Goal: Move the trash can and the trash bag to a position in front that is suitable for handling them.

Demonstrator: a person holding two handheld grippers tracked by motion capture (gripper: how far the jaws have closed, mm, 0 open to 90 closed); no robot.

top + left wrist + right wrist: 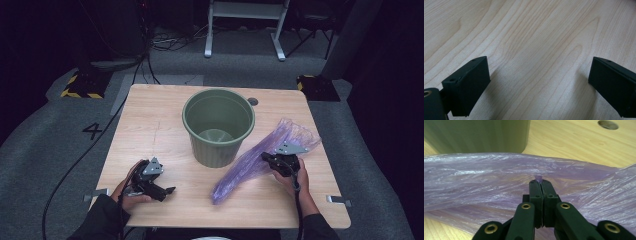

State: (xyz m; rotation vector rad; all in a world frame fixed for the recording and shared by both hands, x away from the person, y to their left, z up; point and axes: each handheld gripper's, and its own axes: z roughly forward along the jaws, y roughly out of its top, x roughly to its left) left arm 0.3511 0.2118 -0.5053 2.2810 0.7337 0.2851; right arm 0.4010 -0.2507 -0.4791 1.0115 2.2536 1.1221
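Purple bag [260, 157] flat on the table [150, 130], to the right of the bin [218, 126]. Long and crinkly, see-through. One end near the table's front edge, the other end spread out by the right edge. Middle of the bag just beside the bin's bottom.

In the right gripper view, bag [486, 177] stretched across from side to side, shiny and wrinkled. A tiny bit of purple poking up between the jaw tips. Right gripper [539, 182] pinched tight on the bag, jaws pressed together. In the high view, right gripper [272, 160] on the bag's near side, grey plate on top, held by the right hand [295, 176].

Green bin standing upright in the middle of the table, toward the back. Round, open on top, ribs down its side. In the right gripper view, bin [476, 135] behind the bag, dark green and blurry.

Left gripper [169, 190] low at the table's front left, well apart from bag and bin, held by the left hand [129, 192]. In the left gripper view, left gripper [539, 82] with jaws spread wide over bare wood, holding no thing.

Small round hole [252, 101] in the table behind the bin. Same hole [608, 124] at the top of the right gripper view. Grey floor [45, 150] around the table, black cable [75, 160] across it.
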